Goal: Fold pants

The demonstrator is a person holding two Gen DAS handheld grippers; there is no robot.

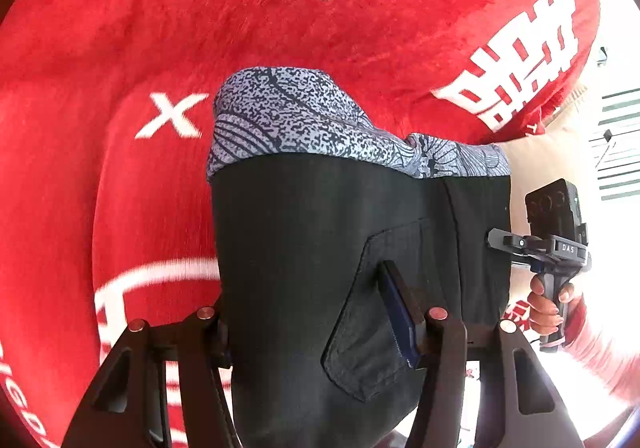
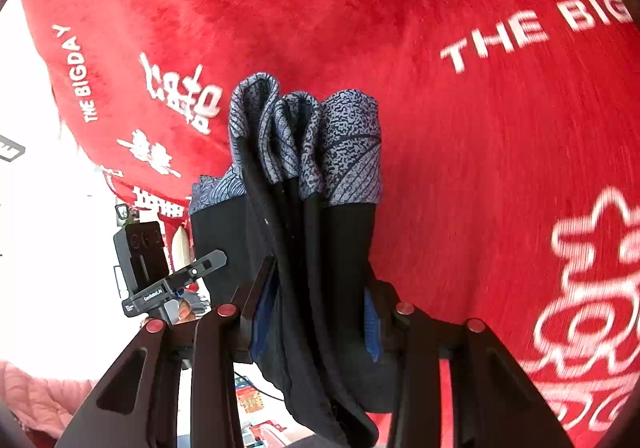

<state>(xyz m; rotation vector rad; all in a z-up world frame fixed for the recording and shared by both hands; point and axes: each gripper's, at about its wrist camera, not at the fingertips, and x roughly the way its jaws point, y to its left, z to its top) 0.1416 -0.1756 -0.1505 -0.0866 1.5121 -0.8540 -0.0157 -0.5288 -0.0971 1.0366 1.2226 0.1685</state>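
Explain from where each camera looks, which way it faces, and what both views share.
Left wrist: sits on the left gripper, facing down at the hanging pants above the red blanket; the right gripper and hand show.
Right wrist: sits on the right gripper, facing the bunched pants; the left gripper shows.
Shared: pants, blanket.

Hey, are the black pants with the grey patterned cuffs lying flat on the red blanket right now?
No, the black pants with grey patterned cuffs hang bunched between the right gripper's fingers, above the red plush blanket.
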